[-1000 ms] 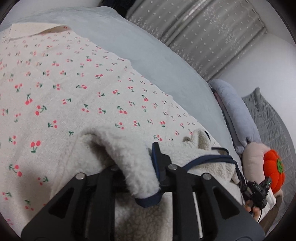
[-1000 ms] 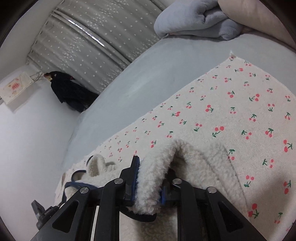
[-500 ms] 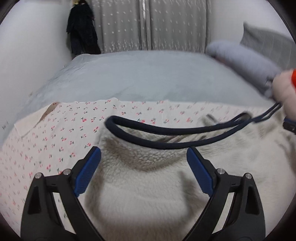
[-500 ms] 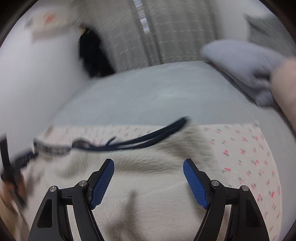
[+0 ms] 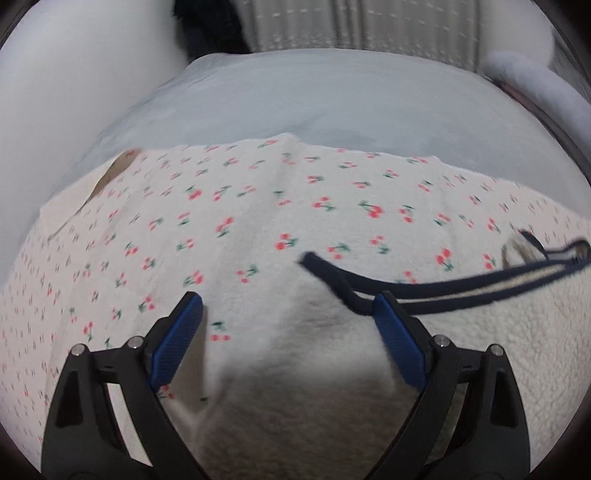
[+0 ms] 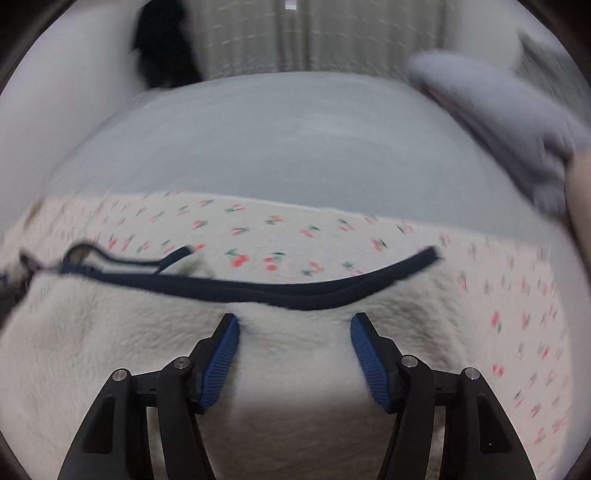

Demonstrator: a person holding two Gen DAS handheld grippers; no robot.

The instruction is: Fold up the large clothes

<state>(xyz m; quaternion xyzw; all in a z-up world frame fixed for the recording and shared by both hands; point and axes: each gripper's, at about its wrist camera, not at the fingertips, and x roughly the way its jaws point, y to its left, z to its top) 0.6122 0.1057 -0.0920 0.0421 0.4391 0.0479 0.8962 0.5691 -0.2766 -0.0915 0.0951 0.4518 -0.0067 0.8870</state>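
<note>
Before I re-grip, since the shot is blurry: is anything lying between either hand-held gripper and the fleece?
Nothing visible. The fleece lies bare under the right hand-held gripper, whose jaws are closing, pads off it. The open left hand-held gripper straddles its edge beside the cherry cloth.

2 wrist views, close above the fleece garment, tilted down toward the curtain; shared cherry-print cloth.

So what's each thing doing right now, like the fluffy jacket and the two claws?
Fluffy jacket: lying flat on the cherry cloth, held by neither claw.
Navy trim: lying loose along the jacket's far edge.
Cherry cloth: spread out on the bed.
Left claw: wide open, nothing pinched.
Right claw: closing, jacket below it, pads not pressing.
Curtains: drawn shut.
</note>
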